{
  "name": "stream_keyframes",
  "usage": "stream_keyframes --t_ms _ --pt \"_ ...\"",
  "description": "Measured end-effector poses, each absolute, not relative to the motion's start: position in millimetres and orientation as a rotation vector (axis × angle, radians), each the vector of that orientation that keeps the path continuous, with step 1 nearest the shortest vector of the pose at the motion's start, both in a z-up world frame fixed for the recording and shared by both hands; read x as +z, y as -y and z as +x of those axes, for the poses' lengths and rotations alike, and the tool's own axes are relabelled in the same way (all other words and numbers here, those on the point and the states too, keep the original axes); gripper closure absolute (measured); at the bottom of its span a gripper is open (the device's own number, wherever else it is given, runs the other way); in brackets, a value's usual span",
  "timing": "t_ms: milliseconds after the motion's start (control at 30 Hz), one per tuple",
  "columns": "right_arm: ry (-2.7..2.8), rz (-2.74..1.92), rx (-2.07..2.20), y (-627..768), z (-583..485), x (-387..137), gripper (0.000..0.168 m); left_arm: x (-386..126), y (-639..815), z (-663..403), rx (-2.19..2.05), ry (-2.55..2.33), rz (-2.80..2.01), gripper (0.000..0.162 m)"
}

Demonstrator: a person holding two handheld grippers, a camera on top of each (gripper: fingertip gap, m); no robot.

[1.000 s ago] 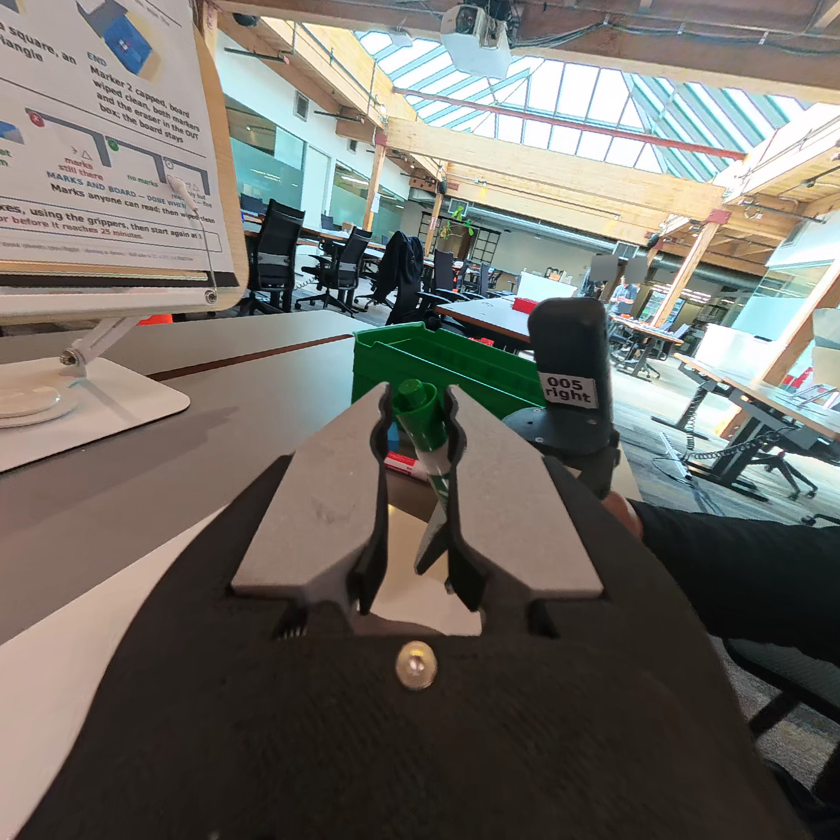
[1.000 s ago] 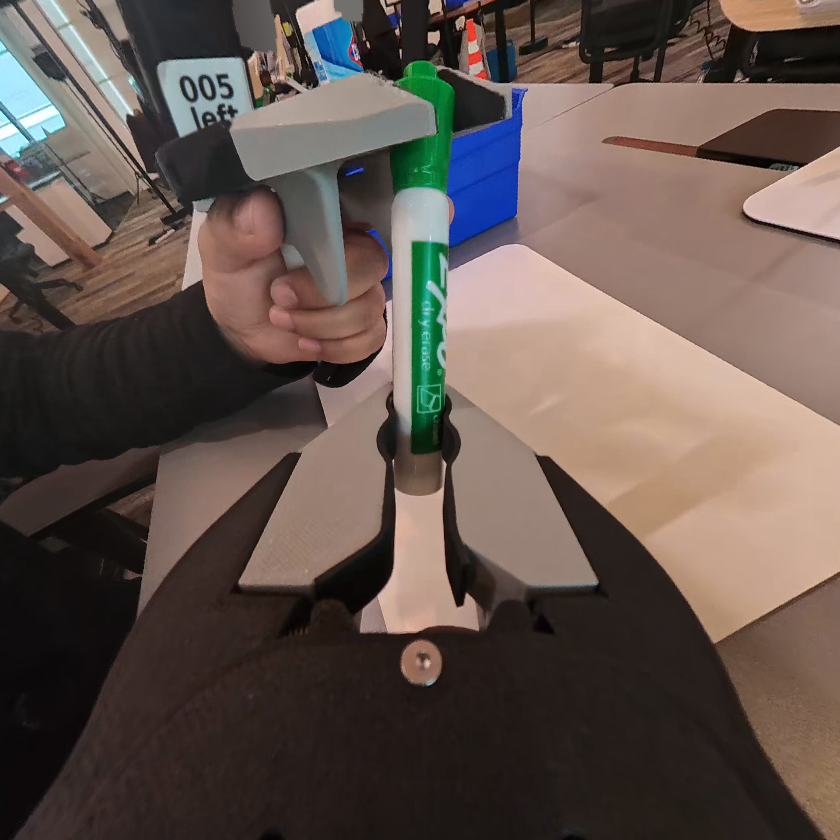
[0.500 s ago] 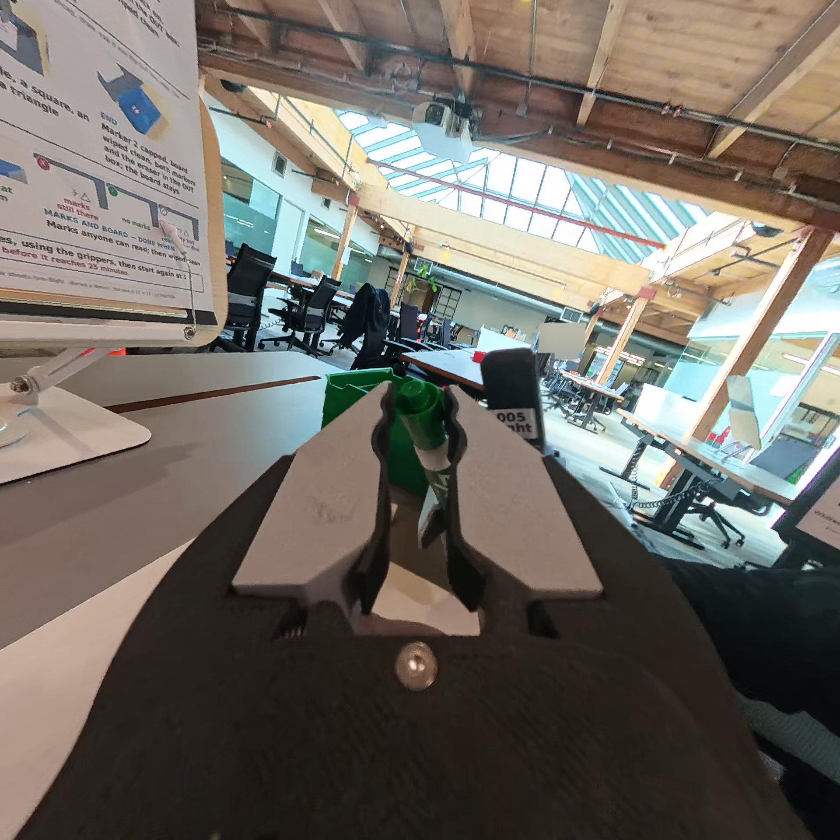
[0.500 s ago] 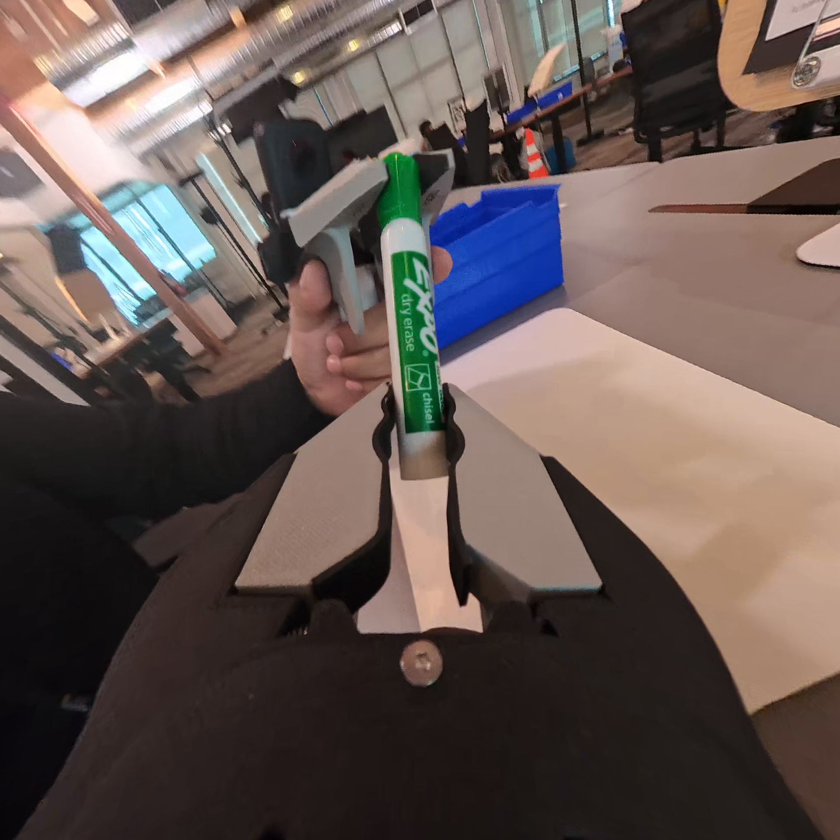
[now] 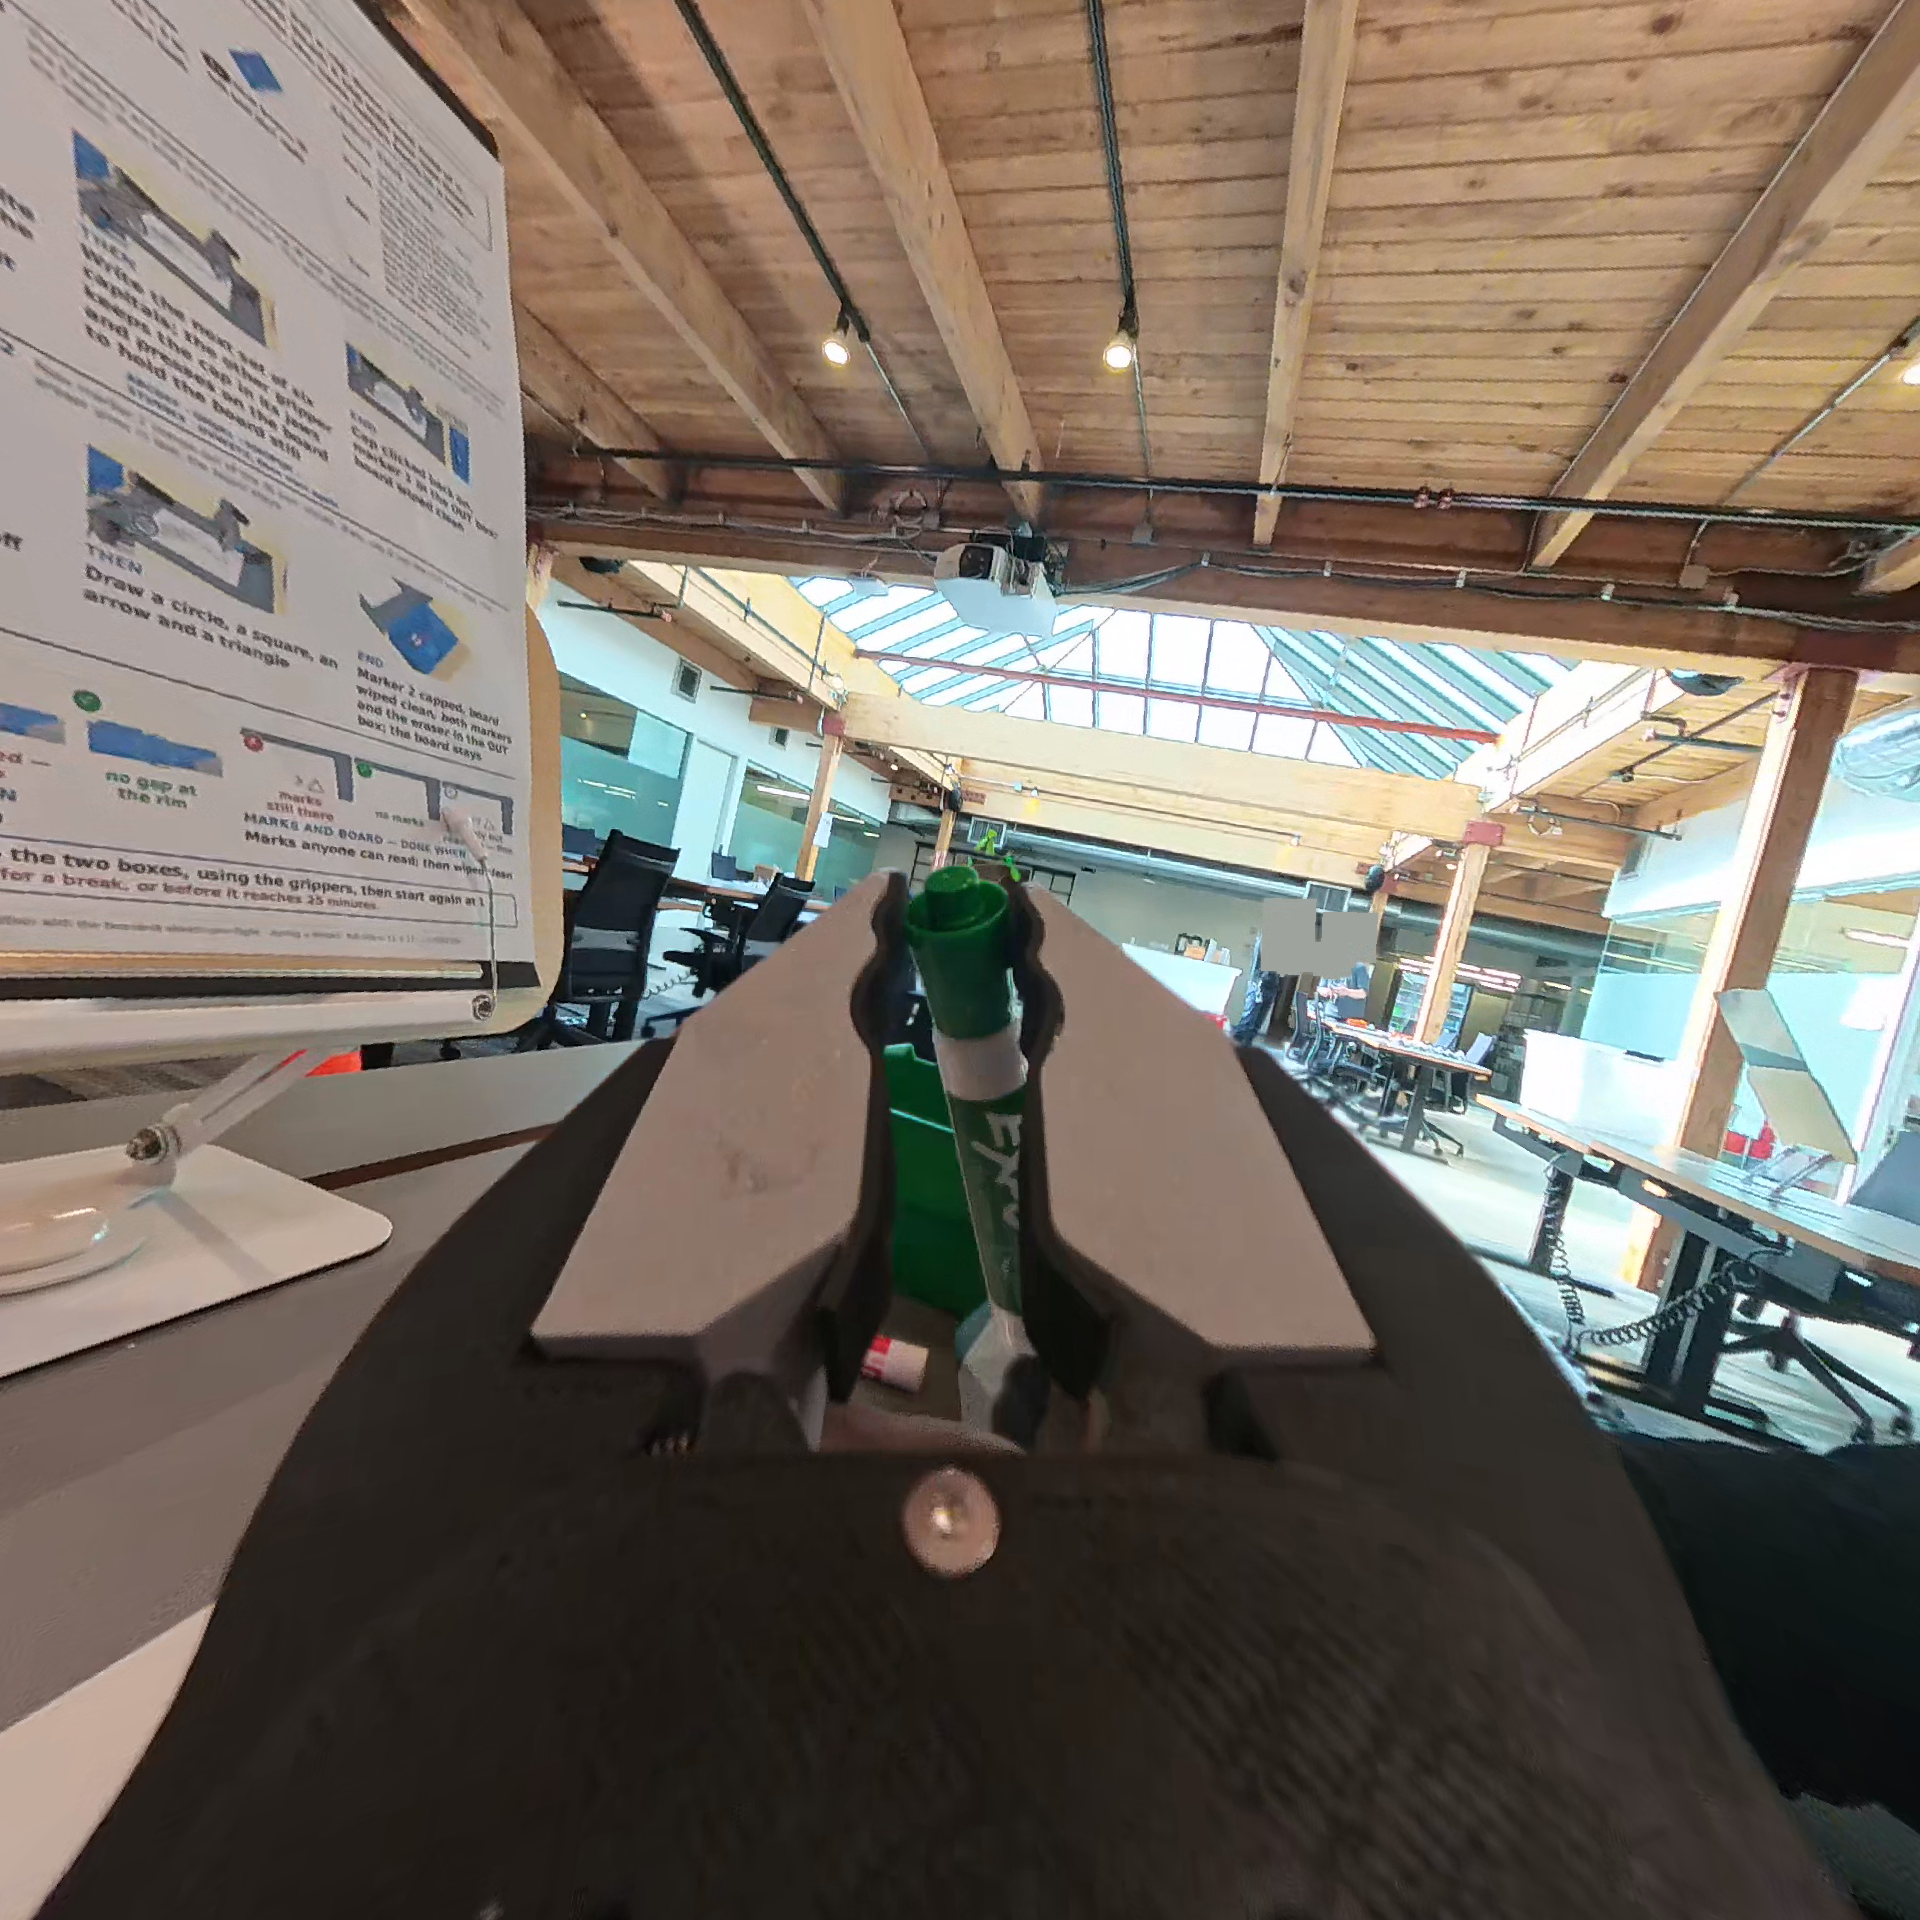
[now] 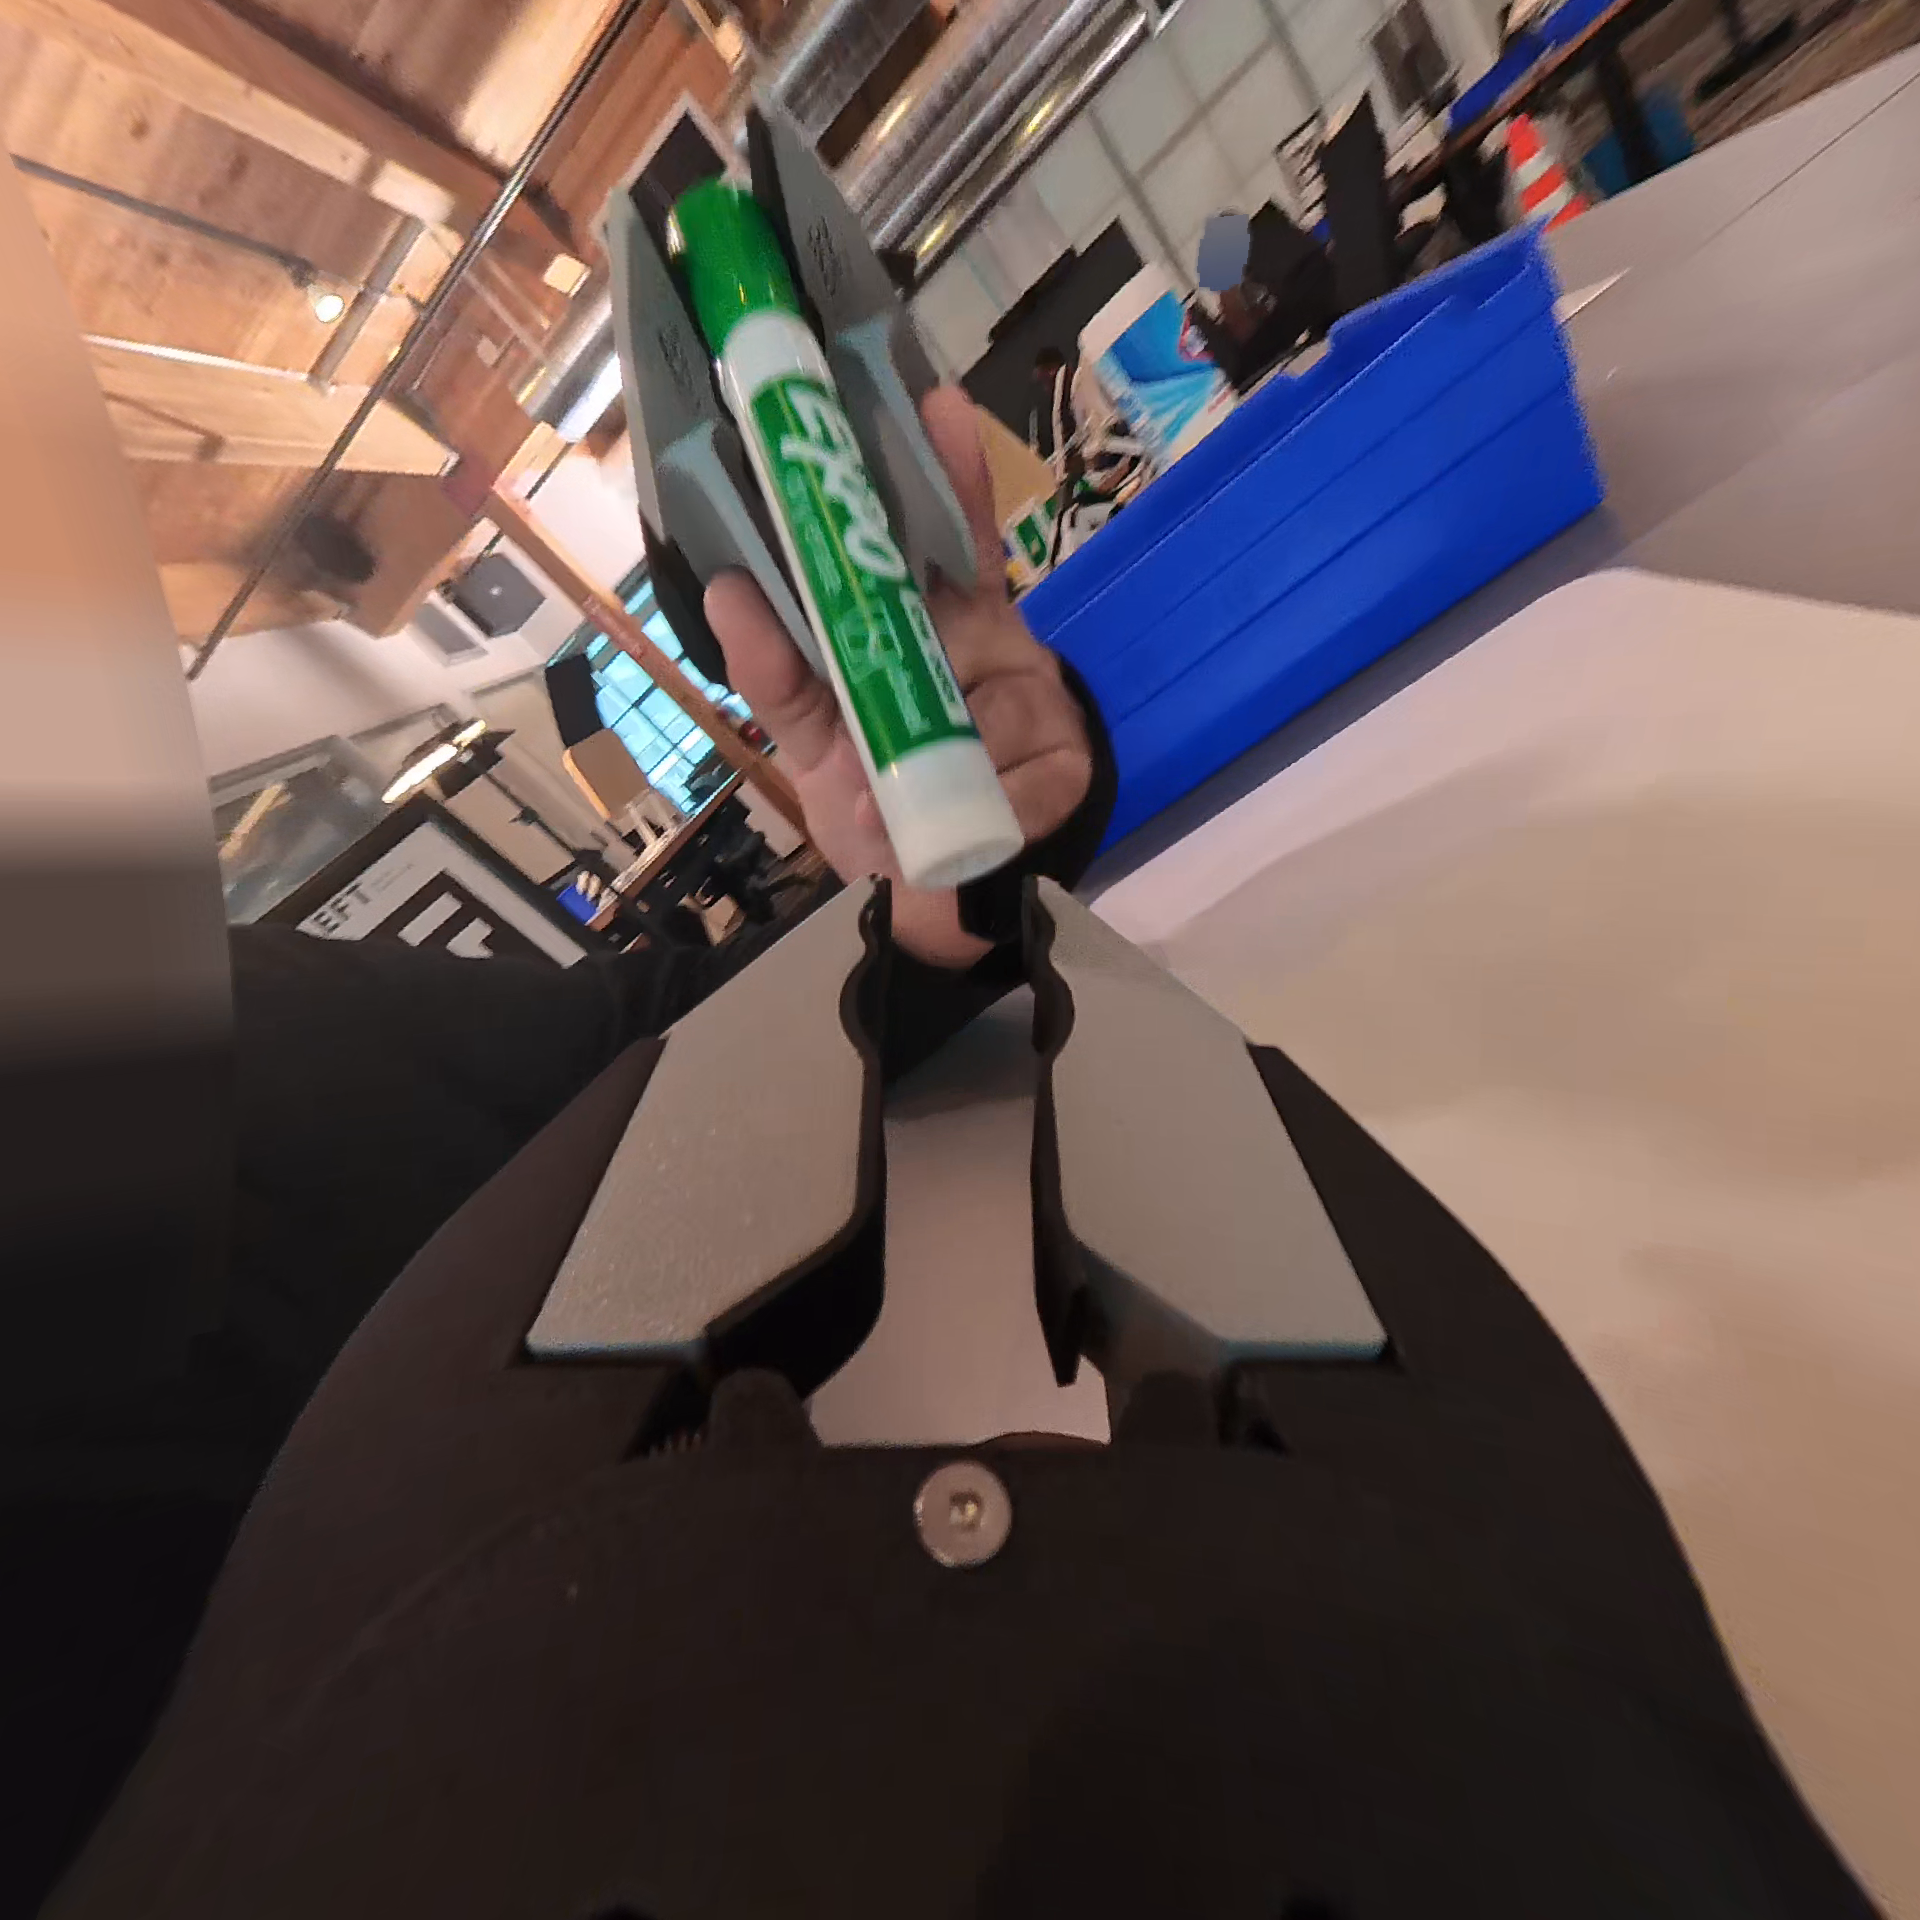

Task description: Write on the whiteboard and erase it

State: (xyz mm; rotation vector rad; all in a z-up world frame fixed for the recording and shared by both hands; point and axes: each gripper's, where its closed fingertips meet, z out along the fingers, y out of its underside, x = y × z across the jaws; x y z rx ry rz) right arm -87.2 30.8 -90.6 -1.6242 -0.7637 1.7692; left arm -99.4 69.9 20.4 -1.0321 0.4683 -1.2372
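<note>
A green dry-erase marker with its green cap on is held by the cap end in my left gripper, which is shut on it. Its barrel hangs down between the fingers. In the right wrist view the same marker slants down from the left gripper, which a hand holds. The marker's white butt end sits just above the tips of my right gripper. The right gripper is slightly open and holds nothing. The whiteboard lies flat on the grey table to the right.
A blue bin stands at the far side of the whiteboard. A green bin stands behind the left gripper, with a red-and-white marker piece on the table before it. An instruction sheet on a white stand is at left. One gripper's finger ends stand about 12 centimetres off the other's.
The right gripper has let go of the marker's butt end. The left gripper has lifted and tilted the marker by its cap. Both views have tipped upward.
</note>
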Motion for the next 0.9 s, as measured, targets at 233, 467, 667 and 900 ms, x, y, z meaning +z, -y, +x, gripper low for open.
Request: stream_keyframes --t_ms 233,467,667,900 --pt "0.767 -1.534 1.83 -25.3 -96.4 -78.1 0.149 21.1 -68.1 -97.3 -1.276 -0.448 -1.022 0.145" --pt "0.495 -1.382 1.837 -57.2 -57.9 -49.3 0.154 13.3 -68.0 -89.0 -1.269 -0.491 -1.067 0.145" --pt "0.425 -1.292 1.748 -65.9 -36.3 -34.7 0.147 -12.0 -64.7 -62.9 -1.331 -0.608 -1.185 0.145" --pt "0.371 -1.225 1.764 -67.8 -23.9 -25.3 0.152 -38.1 -54.8 -38.7 -1.378 -0.737 -1.278 0.145"
